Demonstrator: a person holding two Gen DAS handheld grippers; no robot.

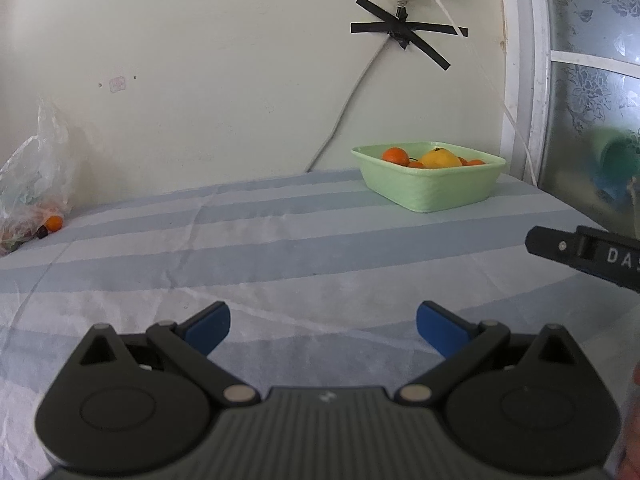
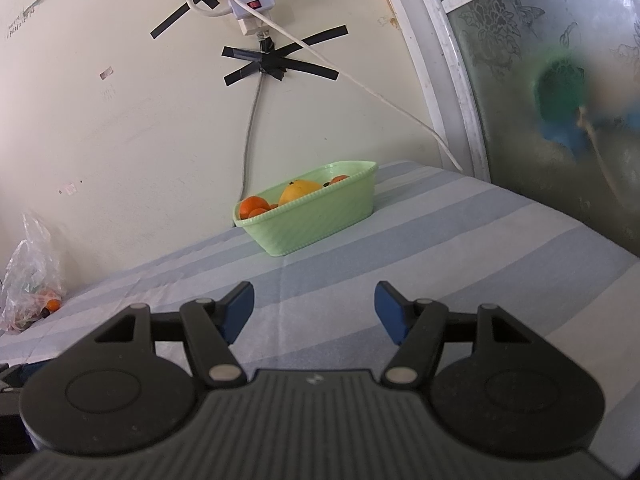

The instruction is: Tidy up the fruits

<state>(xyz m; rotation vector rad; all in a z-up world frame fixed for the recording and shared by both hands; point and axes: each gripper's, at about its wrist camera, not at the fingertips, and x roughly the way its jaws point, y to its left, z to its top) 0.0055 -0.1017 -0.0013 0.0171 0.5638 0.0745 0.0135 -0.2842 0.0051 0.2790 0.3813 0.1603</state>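
Note:
A pale green basket [image 1: 432, 190] [image 2: 316, 224] stands at the back of the striped cloth near the wall. In it lie a large yellow-orange fruit [image 1: 439, 159] [image 2: 299, 191] and several small oranges [image 1: 395, 155] [image 2: 253, 205]. At the far left a clear plastic bag [image 1: 36, 176] [image 2: 30, 280] holds more fruit, with a small orange [image 1: 53, 222] [image 2: 52, 304] at its mouth. My left gripper [image 1: 323, 328] is open above the cloth, nothing between its blue pads. My right gripper [image 2: 314, 312] is open too, pointing at the basket; part of it shows in the left wrist view [image 1: 584, 252].
The striped blue and white cloth [image 1: 280, 240] [image 2: 440, 248] covers the table. Taped cables and a power strip [image 2: 250, 4] hang on the wall behind the basket. A frosted glass door [image 1: 592, 80] [image 2: 560, 80] stands at the right.

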